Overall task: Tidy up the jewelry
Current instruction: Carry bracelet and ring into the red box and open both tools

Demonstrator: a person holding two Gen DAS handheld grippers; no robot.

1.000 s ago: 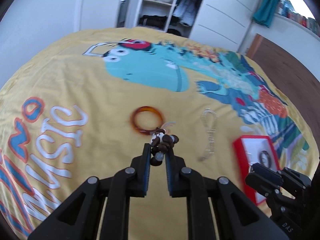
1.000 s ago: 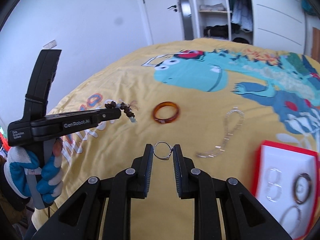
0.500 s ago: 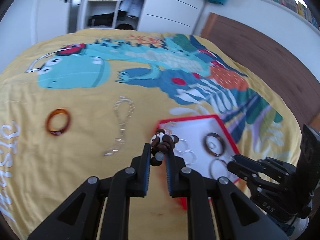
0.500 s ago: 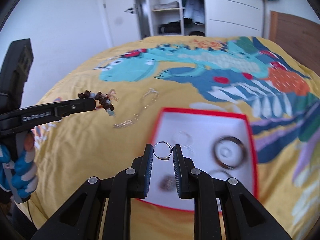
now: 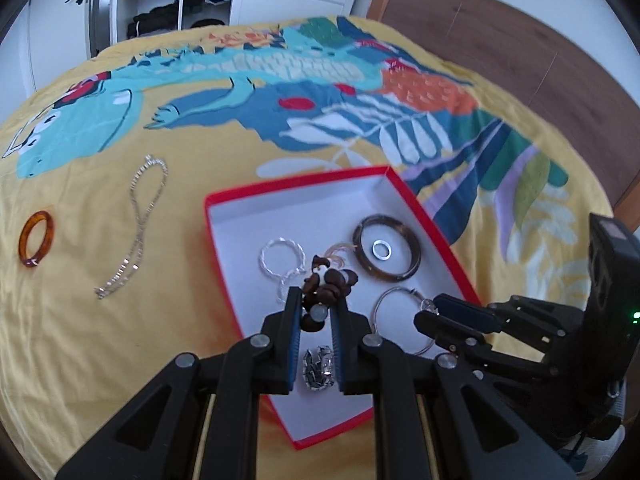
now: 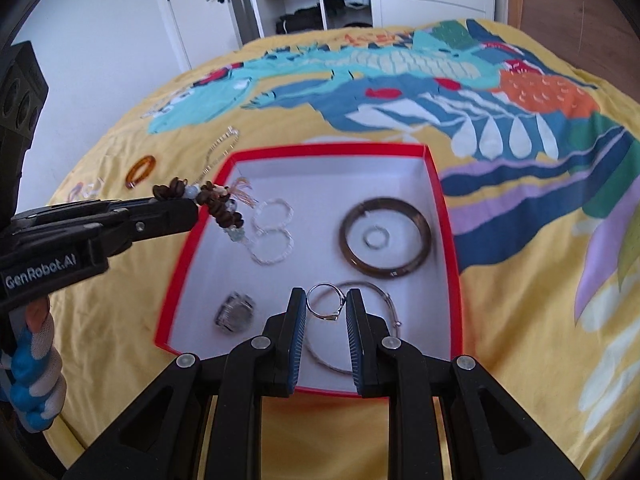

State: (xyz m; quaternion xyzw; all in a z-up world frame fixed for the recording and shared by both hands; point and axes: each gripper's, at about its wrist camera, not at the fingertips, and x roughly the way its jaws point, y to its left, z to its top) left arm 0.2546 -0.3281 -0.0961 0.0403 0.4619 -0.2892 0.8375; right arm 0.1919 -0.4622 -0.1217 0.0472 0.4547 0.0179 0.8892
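We are at the drop-off step: both pairs of tongs hang over the red box (image 6: 436,208) on the bed (image 5: 120,340), each carrying a piece to set down. Our left tongs (image 5: 316,312) are clamped on a brown beaded bracelet (image 5: 328,280), a knobbly bunch of dark beads with pale ones among them; our right tongs (image 6: 326,306) pinch a thin silver ring (image 6: 325,306). Next, we judge, each needs lowering over bare white floor, clear of the dark bangle (image 6: 386,238), then easing apart. An amber ring (image 5: 35,238) and a silver chain (image 5: 138,224) wait outside on the bedspread.
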